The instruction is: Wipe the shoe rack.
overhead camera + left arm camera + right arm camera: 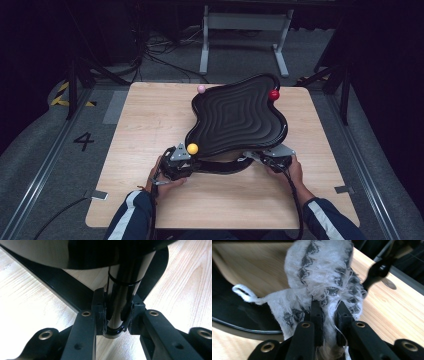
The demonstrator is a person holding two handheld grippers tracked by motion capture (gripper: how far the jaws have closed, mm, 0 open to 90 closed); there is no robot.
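Gripping with both hands, you hold your left gripper (179, 161) at the near left edge of the glossy black wavy-edged tray with concentric ridges (235, 117), and your right gripper (276, 159) at its near right edge. That tray sits in the middle of the pale wooden table (150, 117), its near side raised above a black curved base (220, 166) that lies on the wood between your two grippers.

Seen from the left gripper view, your jaws are narrow and clamped on a shiny black cylindrical post (119, 302) that rises to the tray's underside (75, 255); the post fills the gap between the pads. Seen from the right gripper view, your jaws are closed on a frayed white cloth with a dark grey woven pattern (322, 277), which bunches up above the fingertips and blocks most of what lies ahead; a white loop of the cloth (243, 292) hangs to one side over the tray's dark rim (239, 322).

Three small balls stand on the tray's edge: a yellow ball (192, 148) just beside your left gripper, a pink ball (201, 89) at the far left lobe, and a red ball (274, 94) at the far right lobe. The yellow ball crowds your left gripper closely. Cables (295, 200) trail back along your striped sleeves. A metal stand frame (245, 30) stands on the floor beyond the table.
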